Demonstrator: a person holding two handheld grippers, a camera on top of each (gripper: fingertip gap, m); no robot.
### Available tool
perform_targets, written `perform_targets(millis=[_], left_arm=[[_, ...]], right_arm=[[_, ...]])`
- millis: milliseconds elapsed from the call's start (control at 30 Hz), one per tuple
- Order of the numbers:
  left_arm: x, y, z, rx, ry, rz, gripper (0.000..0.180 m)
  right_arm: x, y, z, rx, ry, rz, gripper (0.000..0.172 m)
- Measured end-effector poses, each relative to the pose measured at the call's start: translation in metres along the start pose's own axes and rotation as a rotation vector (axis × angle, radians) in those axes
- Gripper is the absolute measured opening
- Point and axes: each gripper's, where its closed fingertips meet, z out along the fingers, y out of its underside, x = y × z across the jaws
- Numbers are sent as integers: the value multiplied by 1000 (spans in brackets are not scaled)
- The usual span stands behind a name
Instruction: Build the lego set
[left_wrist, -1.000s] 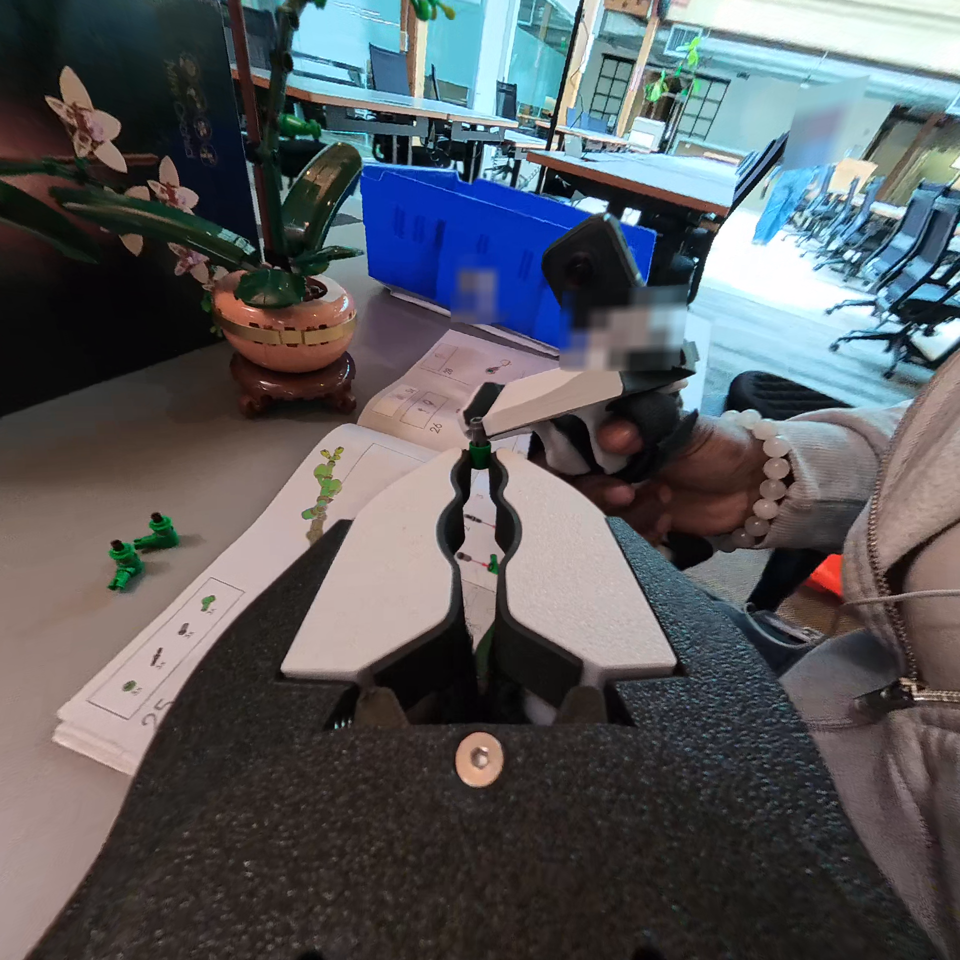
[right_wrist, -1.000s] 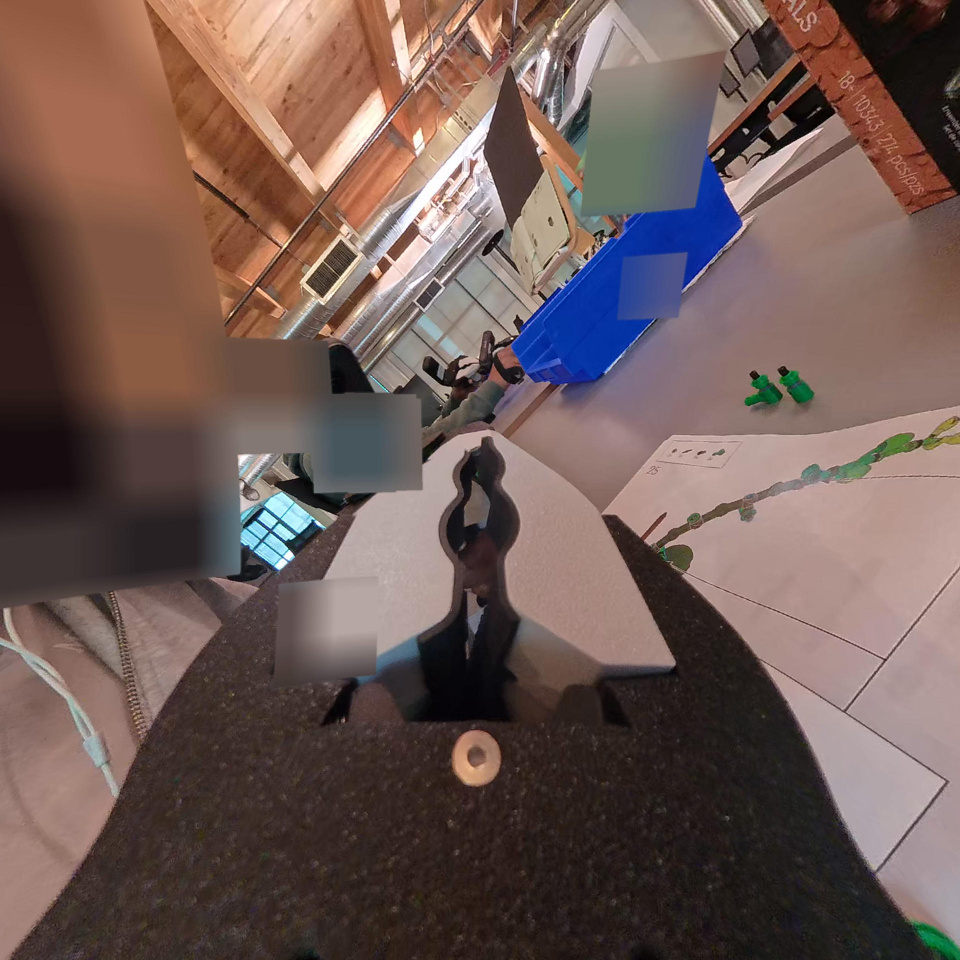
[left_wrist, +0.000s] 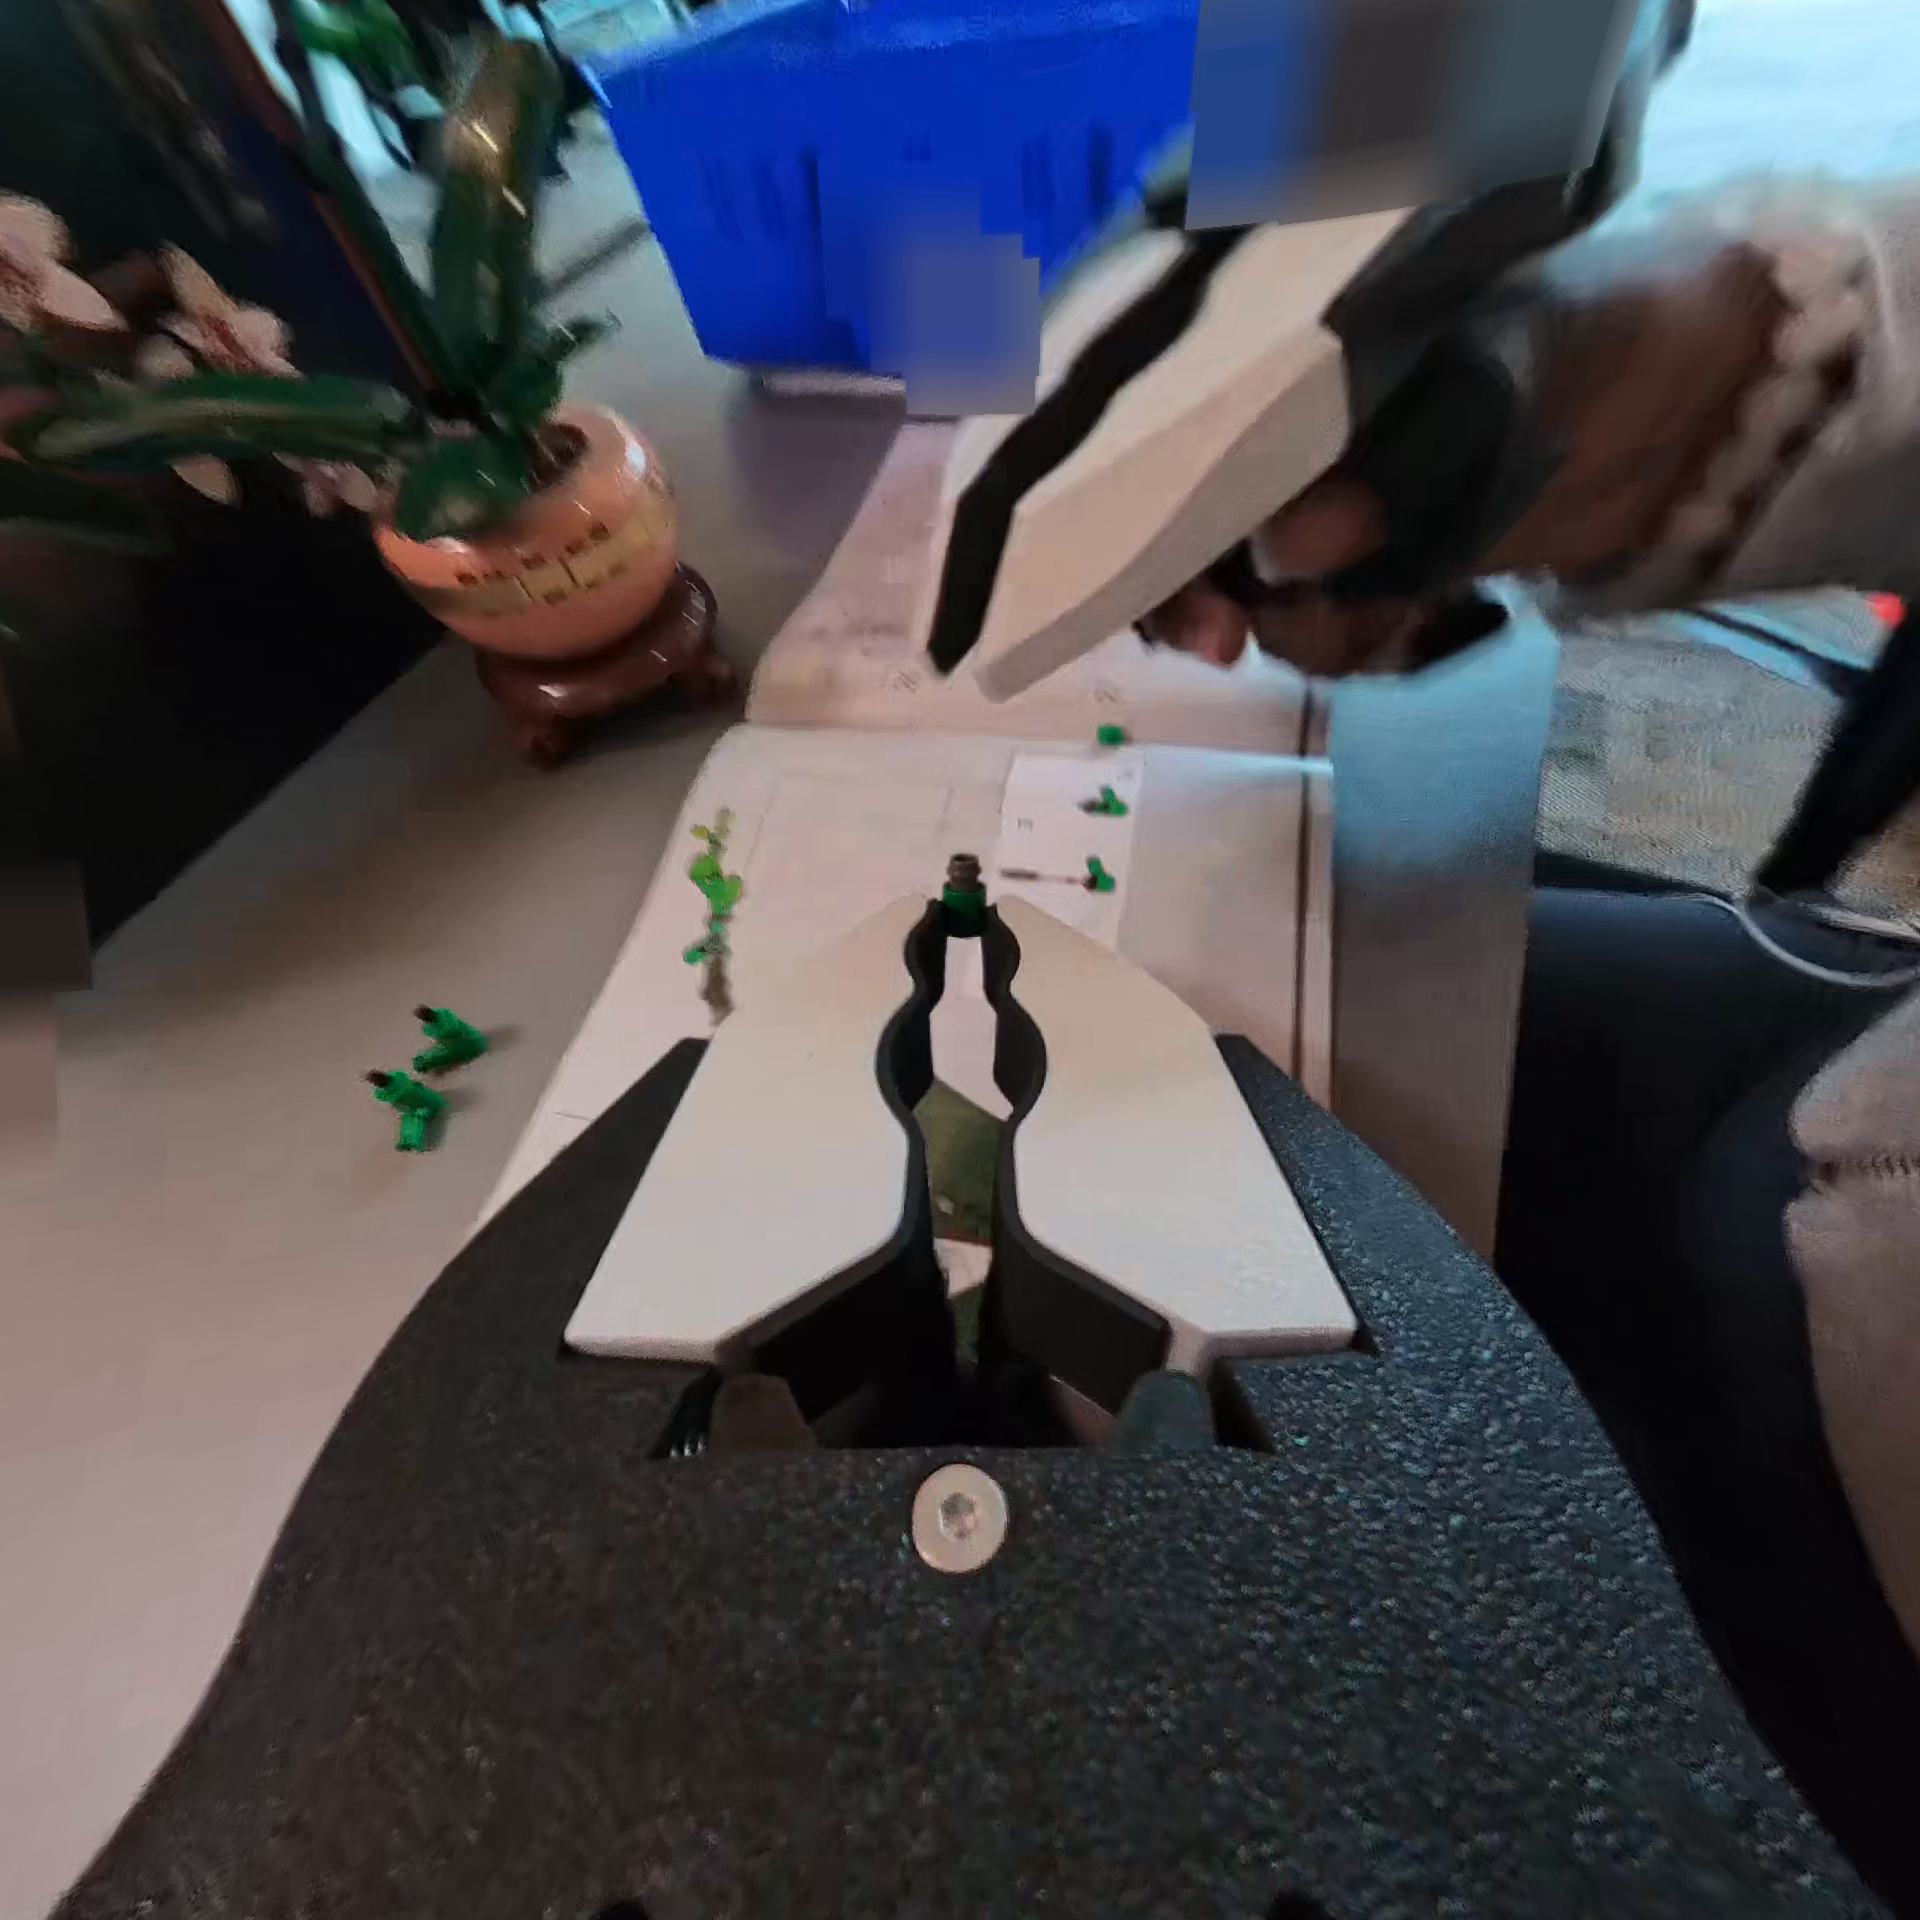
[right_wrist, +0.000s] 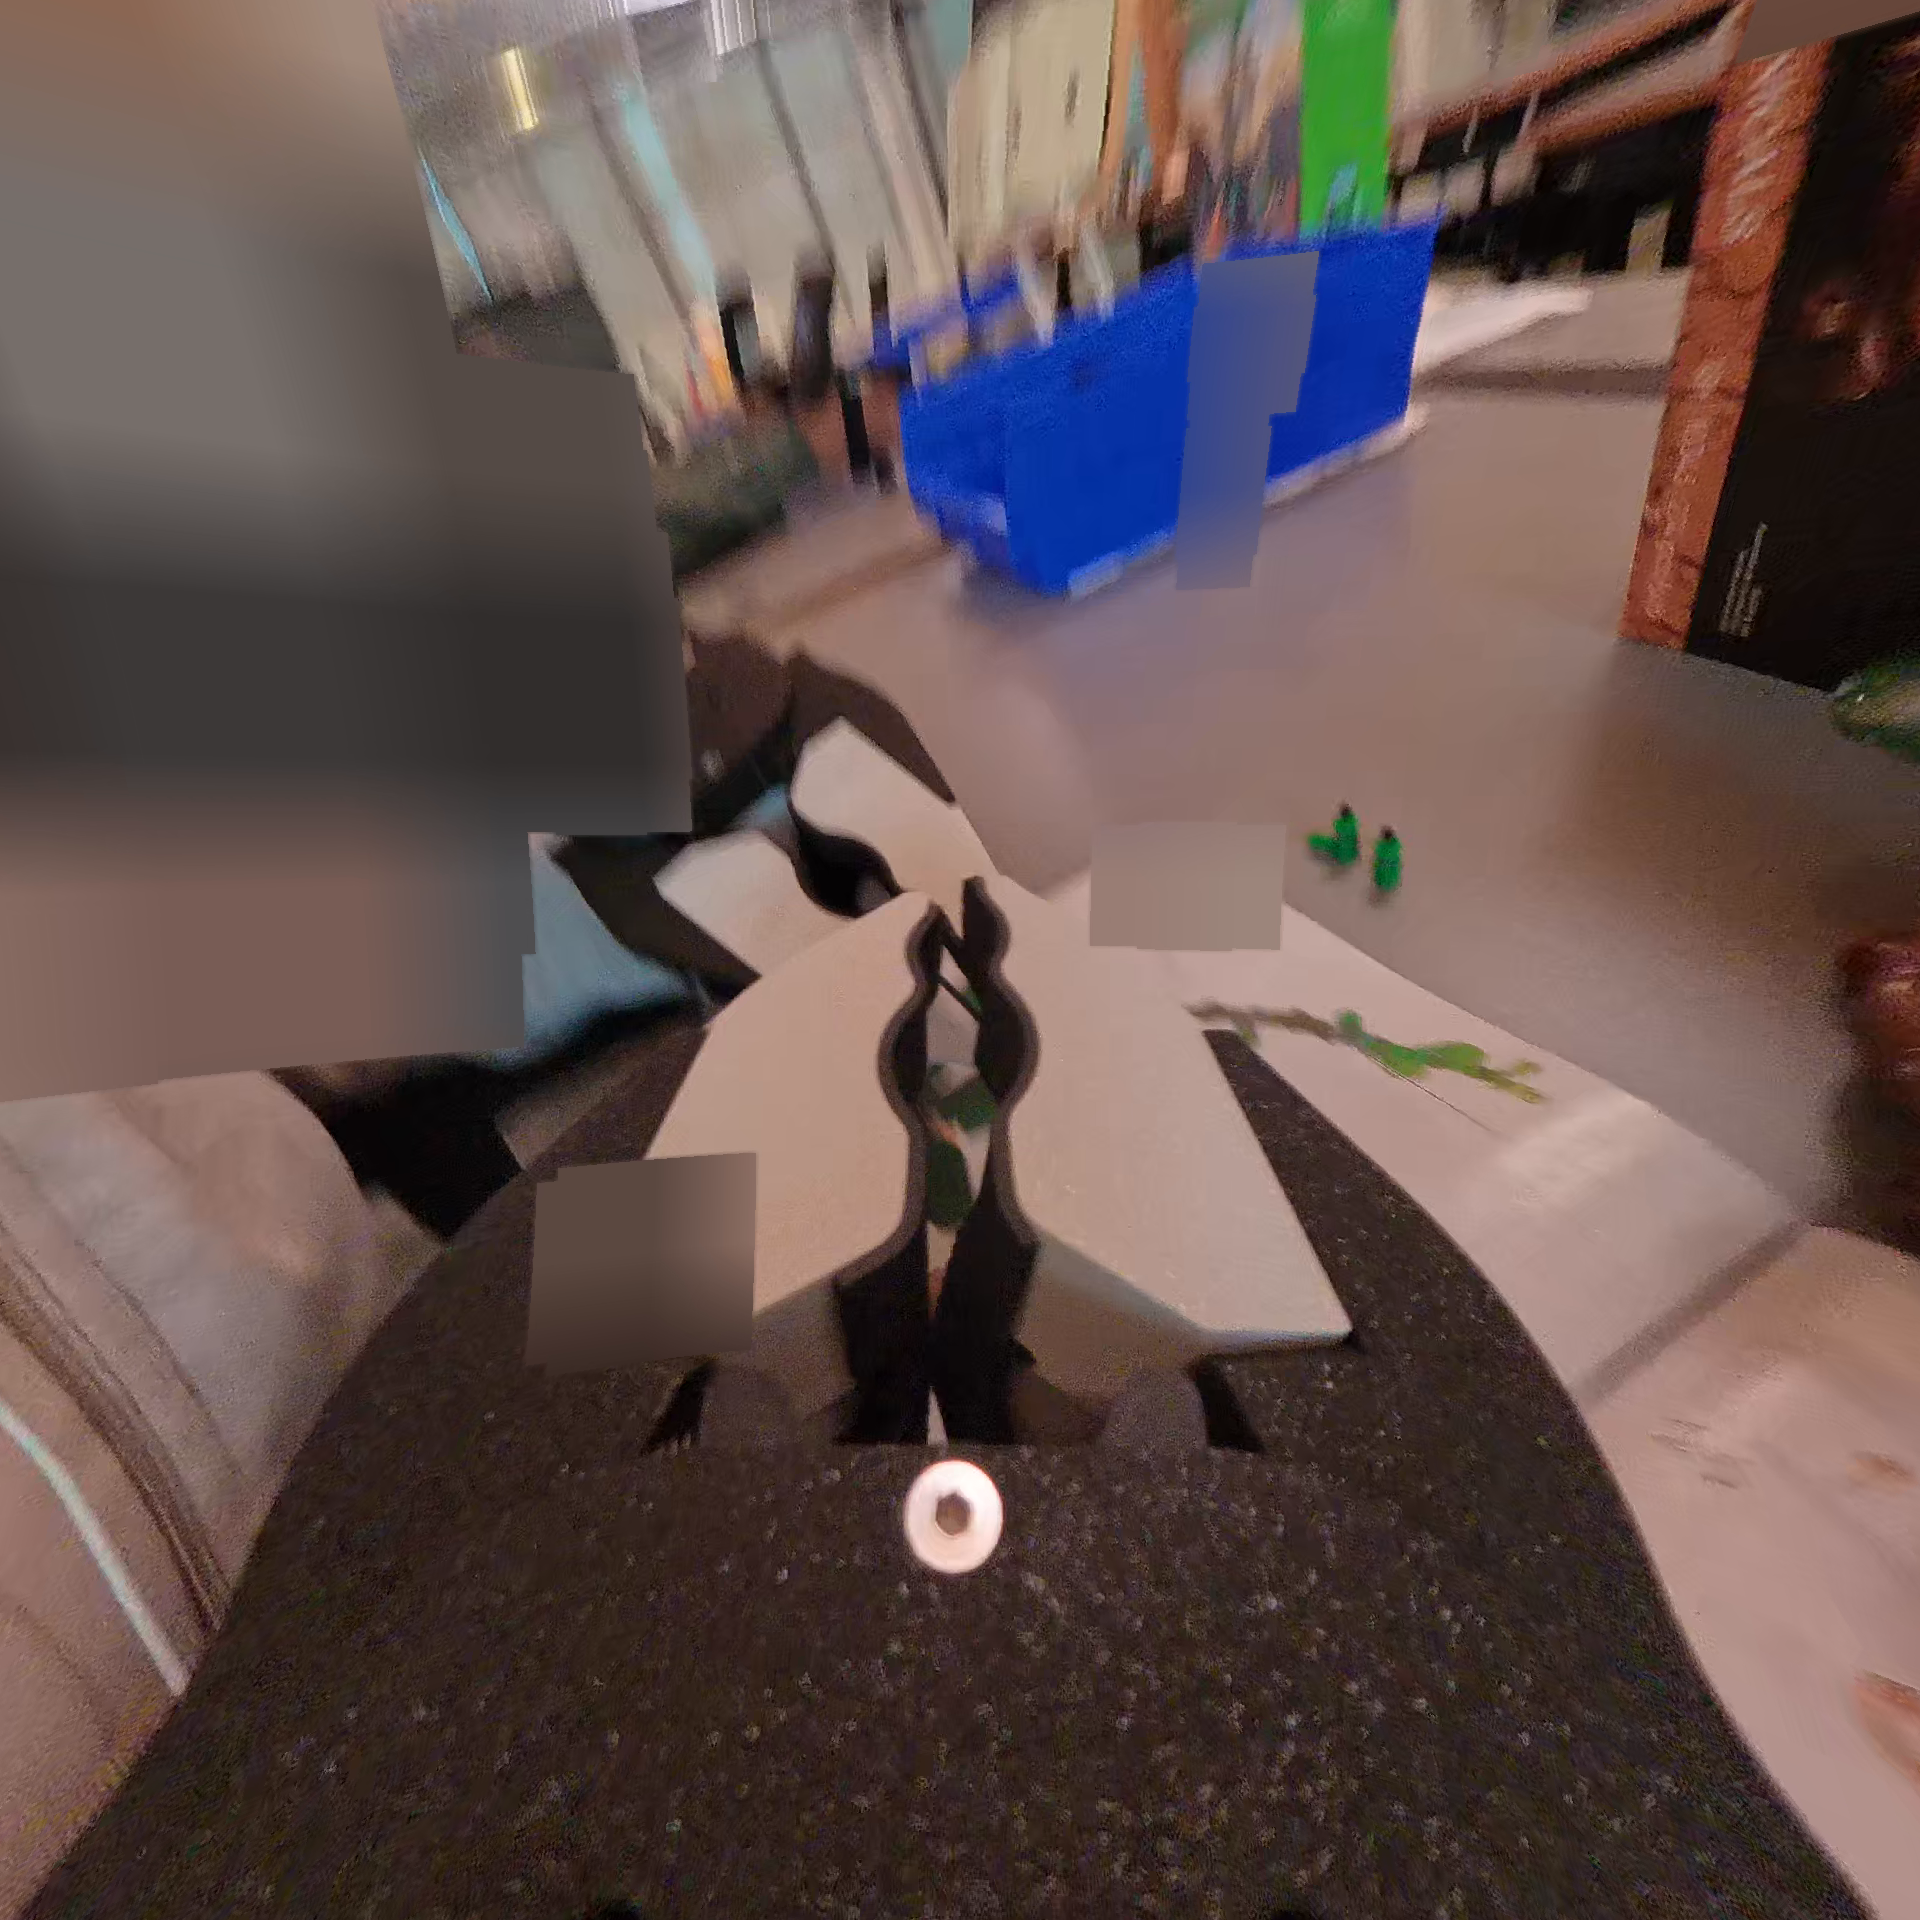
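Left wrist view, centre of frame: my left gripper (left_wrist: 964, 925) has its jaws nearly together, the two tips pressed on a small green connector piece (left_wrist: 962, 912) with a dark stud at its top. The piece sits above an open instruction booklet (left_wrist: 862, 831) that lies on the grey table (left_wrist: 260, 1039).

Upper right of the same view: my right gripper (left_wrist: 961, 665) hangs above the far page, tilted down towards the booklet, its jaws drawn close; blur prevents my telling whether the tips meet. A hand (left_wrist: 1455, 499) holds it.

Left of the booklet, lower left: two loose green pieces (left_wrist: 426, 1070) lie on the table near each other. Upper left: a pink pot (left_wrist: 540, 540) on a dark wooden stand, bearing a brick-built orchid. Top centre: a blue bin (left_wrist: 831, 187).

Right wrist view, centre: the right gripper's fingers (right_wrist: 831, 1039) show only a narrow gap; a thin dark line and a green trace appear within it, but I cannot tell whether anything is gripped.
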Motion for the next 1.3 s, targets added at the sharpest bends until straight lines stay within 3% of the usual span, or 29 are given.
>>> perform_targets(millis=[33,100,133,333,1000,1067,1133,1200,1300], left_arm=[[6,8,3,-51,49,-16,6],[16,25,7,-142,126,-33,6],[20,31,9,-182,153,-29,6],[28,45,11,-288,203,-23,6],[30,45,11,-294,230,-38,6],[30,45,12,-292,222,-30,6],[30,45,12,-290,215,-22,6],[31,45,12,-290,221,-18,6],[30,43,11,-278,228,-41,6]], right_arm=[[3,14,-1,-149,8,-92,0],[10,46,-5,-438,-2,-223,0],[12,53,-5,-492,-15,-263,0],[9,71,5,-574,-129,-341,0],[11,87,6,-662,-176,-331,0],[11,80,-2,-659,-165,-357,0],[19,45,-18,-561,-85,-400,0],[30,2,-55,-453,32,-411,0],[52,-30,-126,-426,257,-407,20]])
